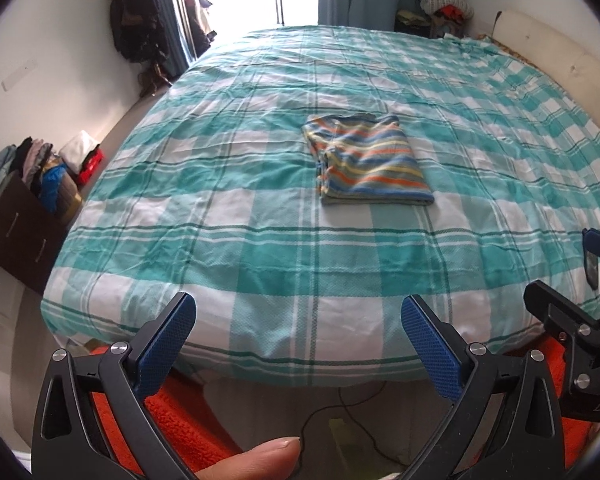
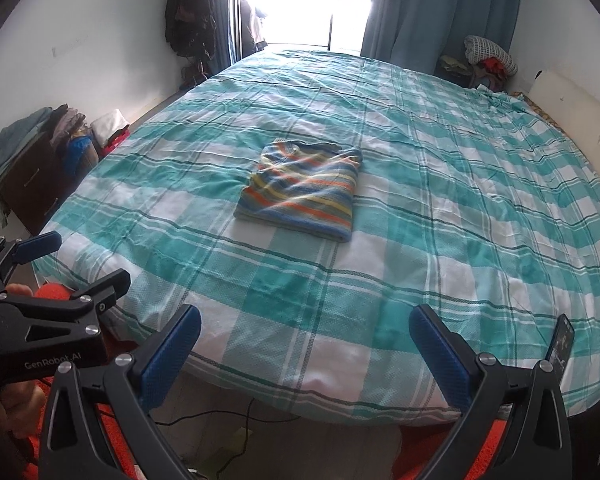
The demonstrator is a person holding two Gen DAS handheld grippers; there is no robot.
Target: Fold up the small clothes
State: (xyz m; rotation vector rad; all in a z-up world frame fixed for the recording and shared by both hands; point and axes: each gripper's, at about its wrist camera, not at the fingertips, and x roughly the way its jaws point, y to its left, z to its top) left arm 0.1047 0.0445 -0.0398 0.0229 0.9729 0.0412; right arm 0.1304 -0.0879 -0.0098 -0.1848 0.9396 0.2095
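Observation:
A small striped garment (image 1: 370, 160) in blue, orange and yellow lies folded into a rectangle near the middle of the bed; it also shows in the right wrist view (image 2: 302, 196). My left gripper (image 1: 298, 324) is open and empty, held back over the bed's near edge, well short of the garment. My right gripper (image 2: 305, 334) is open and empty too, likewise at the near edge. The right gripper shows at the right border of the left wrist view (image 1: 572, 276). The left gripper shows at the left of the right wrist view (image 2: 80, 256).
The bed (image 1: 260, 240) carries a teal and white checked cover. A dark dresser (image 1: 16, 224) piled with clothes stands left of it. A phone (image 2: 560, 346) stands on the near right edge. Cables (image 1: 356, 420) lie on the floor below. A bright window and curtains stand beyond.

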